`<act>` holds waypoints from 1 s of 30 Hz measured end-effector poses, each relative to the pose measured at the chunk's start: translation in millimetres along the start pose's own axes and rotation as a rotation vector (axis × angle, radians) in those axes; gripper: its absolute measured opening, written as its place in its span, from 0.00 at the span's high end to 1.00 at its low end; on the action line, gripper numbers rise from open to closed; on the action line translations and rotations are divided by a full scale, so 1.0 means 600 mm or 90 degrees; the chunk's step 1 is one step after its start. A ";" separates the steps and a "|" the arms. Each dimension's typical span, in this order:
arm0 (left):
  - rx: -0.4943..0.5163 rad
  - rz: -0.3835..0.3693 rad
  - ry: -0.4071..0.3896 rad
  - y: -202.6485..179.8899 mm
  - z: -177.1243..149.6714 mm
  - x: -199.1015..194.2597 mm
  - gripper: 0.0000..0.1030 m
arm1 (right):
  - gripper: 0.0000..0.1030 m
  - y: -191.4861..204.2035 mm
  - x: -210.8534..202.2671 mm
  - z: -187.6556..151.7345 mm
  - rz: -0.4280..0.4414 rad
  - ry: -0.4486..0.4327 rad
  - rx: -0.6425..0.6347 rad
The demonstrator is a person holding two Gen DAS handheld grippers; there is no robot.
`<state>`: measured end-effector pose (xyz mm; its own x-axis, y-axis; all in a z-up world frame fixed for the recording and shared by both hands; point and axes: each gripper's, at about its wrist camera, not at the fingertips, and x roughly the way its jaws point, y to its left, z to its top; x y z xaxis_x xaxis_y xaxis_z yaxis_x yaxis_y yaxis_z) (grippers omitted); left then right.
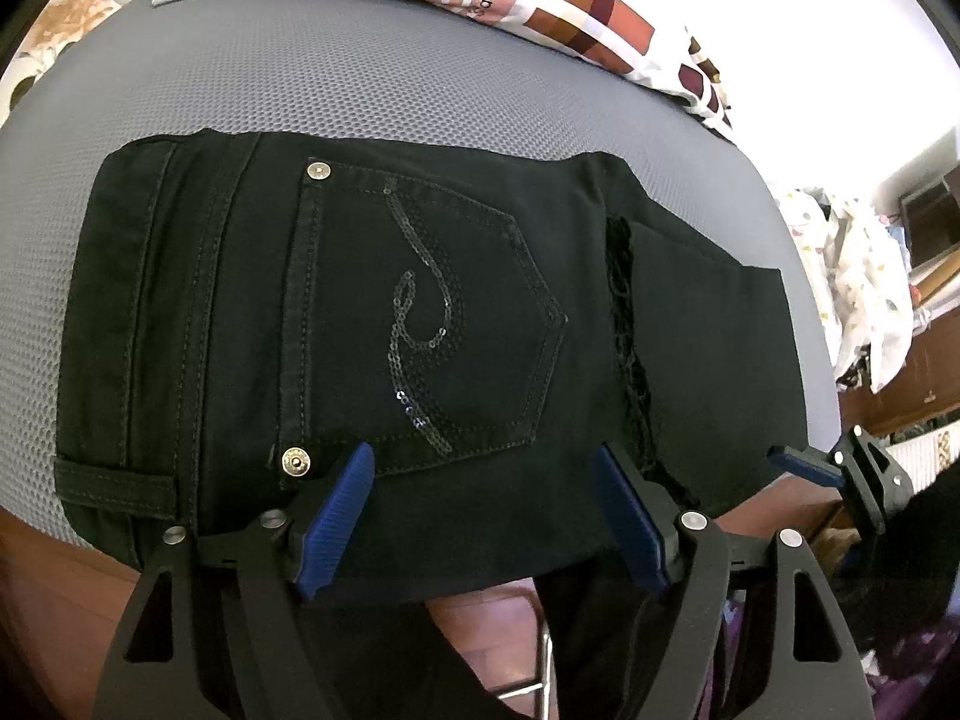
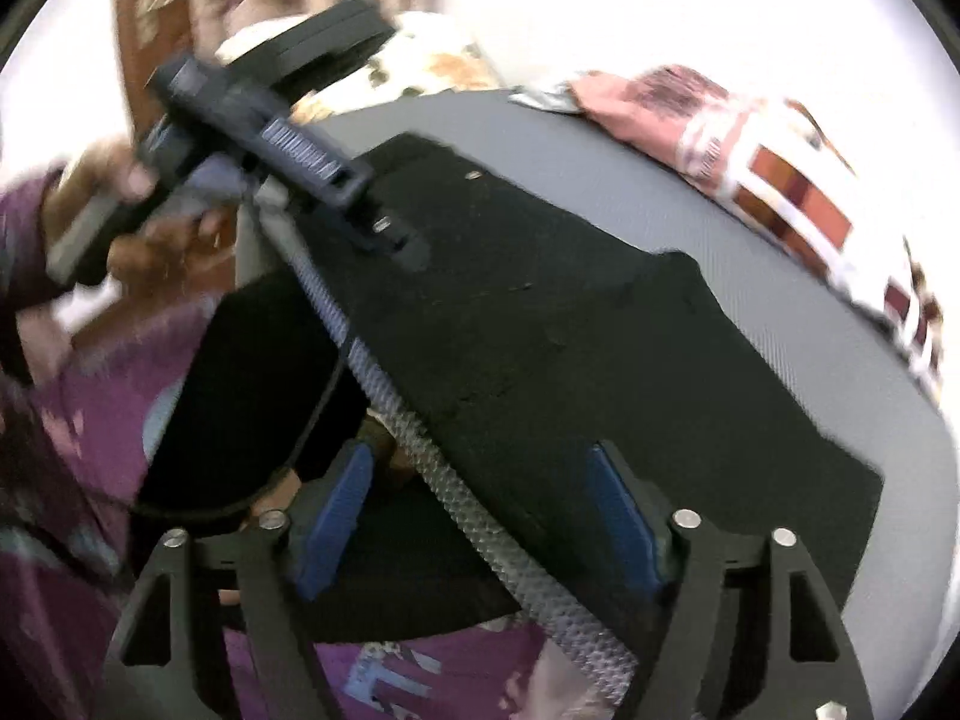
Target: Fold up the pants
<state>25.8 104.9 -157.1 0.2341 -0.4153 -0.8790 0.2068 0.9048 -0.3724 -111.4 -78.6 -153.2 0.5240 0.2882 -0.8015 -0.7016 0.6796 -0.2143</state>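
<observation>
Both hand-held grippers, left (image 1: 480, 516) and right (image 2: 480, 516), agape, seemingly empty, over partly hidden black pants (image 1: 360, 300).

The right wrist view is smeared by motion; the person's hand (image 2: 150, 222) left of the fingers is a blur; the pants (image 1: 336, 312) pass behind the left fingers, their near edge hidden.
</observation>
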 end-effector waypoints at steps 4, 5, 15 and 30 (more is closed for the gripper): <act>0.000 0.001 0.001 -0.001 -0.001 0.000 0.26 | 0.46 0.019 0.028 -0.001 -0.007 0.024 -0.056; -0.001 0.001 0.002 -0.001 -0.001 -0.001 0.26 | 0.64 0.017 0.036 -0.001 -0.005 0.036 -0.053; 0.001 0.000 0.004 -0.004 -0.002 0.001 0.23 | 0.75 -0.025 0.052 0.002 0.055 0.057 0.031; 0.003 0.000 0.006 -0.005 -0.003 0.003 0.21 | 0.78 -0.053 0.047 0.003 0.081 0.047 0.112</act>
<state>23.6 101.6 -158.0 0.2250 -0.4145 -0.8818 0.2114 0.9042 -0.3711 -73.4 -90.9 -167.7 0.3957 0.3325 -0.8561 -0.6612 0.7500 -0.0143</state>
